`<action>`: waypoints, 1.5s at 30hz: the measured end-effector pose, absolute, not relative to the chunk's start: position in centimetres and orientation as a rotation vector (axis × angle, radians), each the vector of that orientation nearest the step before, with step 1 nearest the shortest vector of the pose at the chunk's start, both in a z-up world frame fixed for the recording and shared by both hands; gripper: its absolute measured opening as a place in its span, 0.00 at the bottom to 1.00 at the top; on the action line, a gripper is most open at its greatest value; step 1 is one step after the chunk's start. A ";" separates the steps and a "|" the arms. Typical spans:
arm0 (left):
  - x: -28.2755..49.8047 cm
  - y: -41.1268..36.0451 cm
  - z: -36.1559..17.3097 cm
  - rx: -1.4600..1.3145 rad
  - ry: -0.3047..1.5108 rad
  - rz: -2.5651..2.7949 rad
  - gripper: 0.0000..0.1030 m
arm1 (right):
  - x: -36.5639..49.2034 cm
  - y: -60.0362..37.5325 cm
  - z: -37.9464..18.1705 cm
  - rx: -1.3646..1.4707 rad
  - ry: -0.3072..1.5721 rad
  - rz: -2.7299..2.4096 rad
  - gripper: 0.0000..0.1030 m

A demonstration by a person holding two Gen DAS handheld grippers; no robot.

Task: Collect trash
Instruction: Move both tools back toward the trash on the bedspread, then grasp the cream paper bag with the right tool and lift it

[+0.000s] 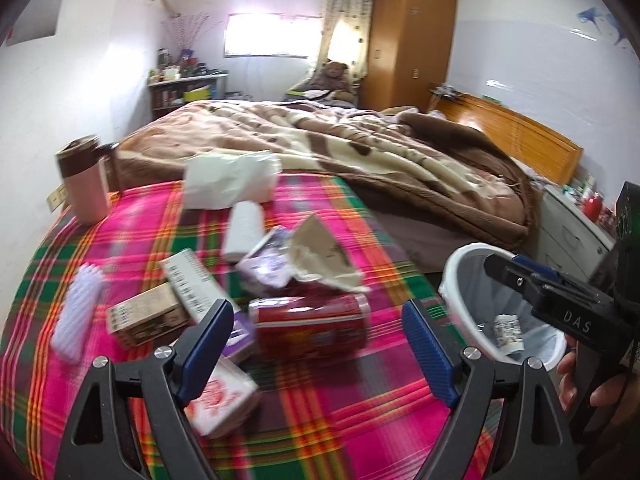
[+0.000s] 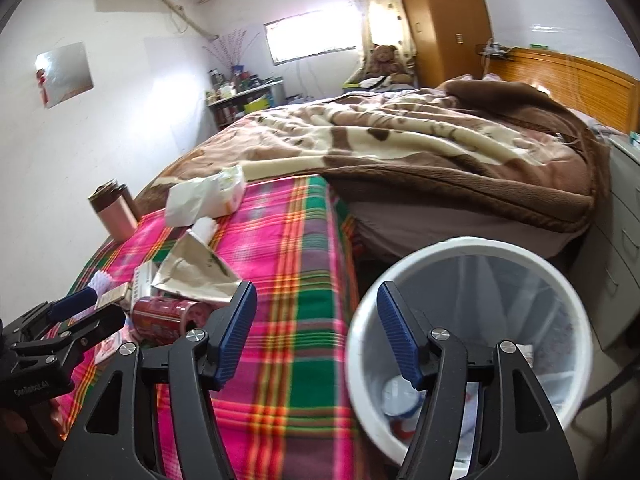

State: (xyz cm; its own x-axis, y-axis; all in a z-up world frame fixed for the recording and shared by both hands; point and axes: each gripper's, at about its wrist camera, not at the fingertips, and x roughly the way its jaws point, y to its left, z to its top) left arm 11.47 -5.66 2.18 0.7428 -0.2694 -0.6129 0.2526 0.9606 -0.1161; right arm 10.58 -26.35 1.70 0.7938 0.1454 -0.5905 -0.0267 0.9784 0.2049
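A red can (image 1: 308, 324) (image 2: 168, 318) lies on its side on the plaid cloth (image 1: 360, 420). My left gripper (image 1: 316, 312) stands open just short of it, pads apart from the can. Behind the can lie torn beige paper (image 1: 320, 256) (image 2: 192, 268), a purple wrapper (image 1: 268, 264) and a white roll (image 1: 244, 228). To the right, the white bin (image 1: 460, 272) (image 2: 360, 340) stands beside the bed, with some trash (image 2: 400, 396) in its bottom. My right gripper (image 2: 316, 292) is open and empty, one finger over the cloth's edge and the other over the bin's rim.
Small boxes (image 1: 140, 316), a white bristly pad (image 1: 76, 316) and a red-and-white packet (image 1: 220, 396) lie left of the can. A white bag (image 1: 228, 180) and a pink tumbler (image 1: 84, 180) stand farther back. A brown blanket (image 1: 360, 148) covers the bed; a white cabinet (image 2: 616, 240) is right.
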 end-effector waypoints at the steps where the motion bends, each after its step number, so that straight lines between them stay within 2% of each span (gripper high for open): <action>1: 11.5 -5.1 2.0 -0.032 0.680 -0.270 0.85 | 10.8 -25.9 1.6 0.185 0.652 0.102 0.63; 19: 12.3 0.9 -1.6 -0.109 0.787 -0.128 0.86 | 16.9 -20.9 -0.1 0.058 0.723 0.315 0.64; 34: 13.9 1.0 -3.4 -0.113 0.865 -0.121 0.89 | 21.3 -19.9 -1.9 0.149 0.803 0.508 0.64; 45: 13.8 1.6 -3.6 -0.138 0.881 -0.142 0.91 | 21.3 -19.0 -2.7 0.204 0.890 0.621 0.64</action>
